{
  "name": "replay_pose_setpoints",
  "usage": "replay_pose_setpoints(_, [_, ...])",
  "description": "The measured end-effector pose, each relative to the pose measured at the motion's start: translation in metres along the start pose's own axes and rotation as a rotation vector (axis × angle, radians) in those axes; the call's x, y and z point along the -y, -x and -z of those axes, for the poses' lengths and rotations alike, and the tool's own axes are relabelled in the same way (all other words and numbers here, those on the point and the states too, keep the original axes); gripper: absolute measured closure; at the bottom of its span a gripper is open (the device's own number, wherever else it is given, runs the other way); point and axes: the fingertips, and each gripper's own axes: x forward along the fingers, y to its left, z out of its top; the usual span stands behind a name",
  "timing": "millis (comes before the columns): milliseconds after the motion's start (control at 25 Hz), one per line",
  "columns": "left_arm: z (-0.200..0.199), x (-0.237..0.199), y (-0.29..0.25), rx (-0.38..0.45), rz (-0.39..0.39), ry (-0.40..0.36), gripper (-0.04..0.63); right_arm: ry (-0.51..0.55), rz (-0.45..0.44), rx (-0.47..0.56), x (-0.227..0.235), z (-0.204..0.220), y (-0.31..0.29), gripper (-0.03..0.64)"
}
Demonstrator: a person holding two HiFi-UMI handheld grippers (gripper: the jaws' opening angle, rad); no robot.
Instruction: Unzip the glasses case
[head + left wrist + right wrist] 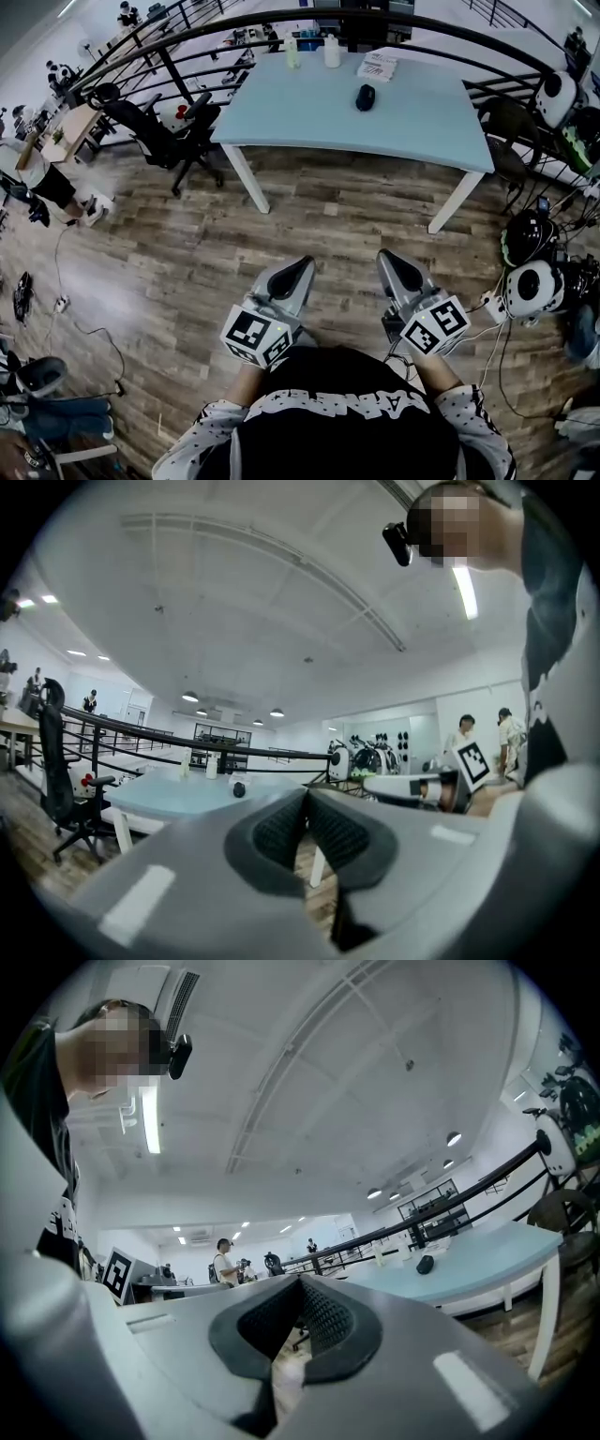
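Observation:
The glasses case (366,97) is a small black oval lying on the far half of the pale blue table (281,112). It shows as a dark blob in the left gripper view (239,788) and in the right gripper view (425,1264). Both grippers are held level close to my body, well short of the table and far from the case. My left gripper (303,267) (307,795) is shut, its pads meeting with nothing between them. My right gripper (390,260) (300,1282) is shut and empty too.
Two white bottles (331,52) and a printed packet (377,66) stand at the table's far edge. A black office chair (155,131) is left of the table, a dark railing (394,23) curves behind it, and round white devices with cables (532,286) lie on the wooden floor at right.

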Motion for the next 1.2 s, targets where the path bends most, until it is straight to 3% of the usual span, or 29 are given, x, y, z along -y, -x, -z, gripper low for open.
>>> replay_pose_setpoints(240, [-0.003, 0.008, -0.009, 0.011, 0.030, 0.007, 0.595, 0.014, 0.029, 0.004, 0.009, -0.005, 0.009, 0.618])
replay_pose_setpoints(440, [0.003, 0.013, -0.015, -0.014, 0.039, 0.013, 0.595, -0.064, 0.042, 0.010, 0.021, -0.001, 0.017, 0.618])
replay_pose_setpoints(640, [0.005, 0.002, -0.029, -0.006, 0.043, 0.033, 0.595, -0.072, 0.061, 0.004, 0.034, 0.002, 0.011, 0.618])
replay_pose_setpoints(920, [0.009, -0.013, -0.072, 0.001, 0.105, 0.063, 0.595, -0.057, 0.115, -0.007, 0.061, -0.002, -0.004, 0.618])
replay_pose_setpoints(1200, [0.016, -0.029, -0.118, -0.025, 0.163, 0.098, 0.595, -0.119, 0.183, 0.002, 0.098, -0.004, -0.021, 0.618])
